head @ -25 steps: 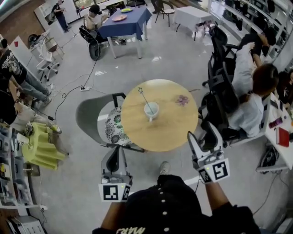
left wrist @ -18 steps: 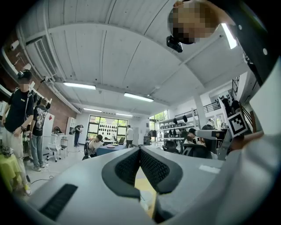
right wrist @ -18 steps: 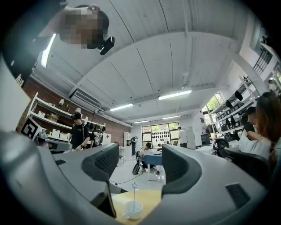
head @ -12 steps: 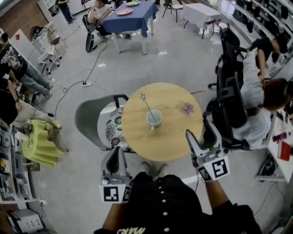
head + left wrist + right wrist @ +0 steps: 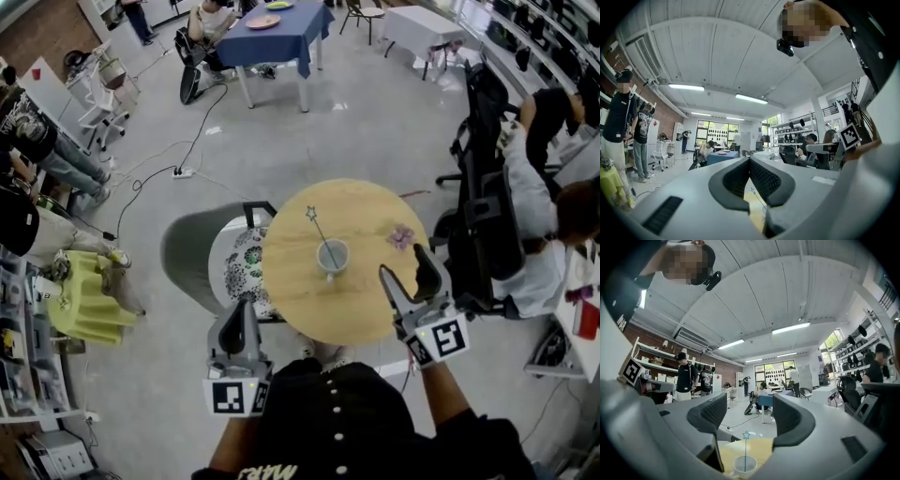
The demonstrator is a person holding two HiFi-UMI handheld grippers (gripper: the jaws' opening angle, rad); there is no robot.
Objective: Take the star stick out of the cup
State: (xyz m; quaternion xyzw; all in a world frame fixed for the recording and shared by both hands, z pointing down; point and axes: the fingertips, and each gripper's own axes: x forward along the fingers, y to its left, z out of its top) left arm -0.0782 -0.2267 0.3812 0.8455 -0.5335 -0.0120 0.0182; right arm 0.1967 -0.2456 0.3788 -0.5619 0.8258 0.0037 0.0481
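We see the cup (image 5: 332, 256) standing near the middle of the round table (image 5: 300, 291). The star stick (image 5: 319, 228) leans in it, star end up and tilted away to the left. Our right gripper (image 5: 403, 264) hovers at the table's near right edge, jaws wide apart and empty. The cup lies ahead of it and to its left, not touching. Our left gripper (image 5: 236, 323) hangs short of the table, jaws pressed together on nothing.
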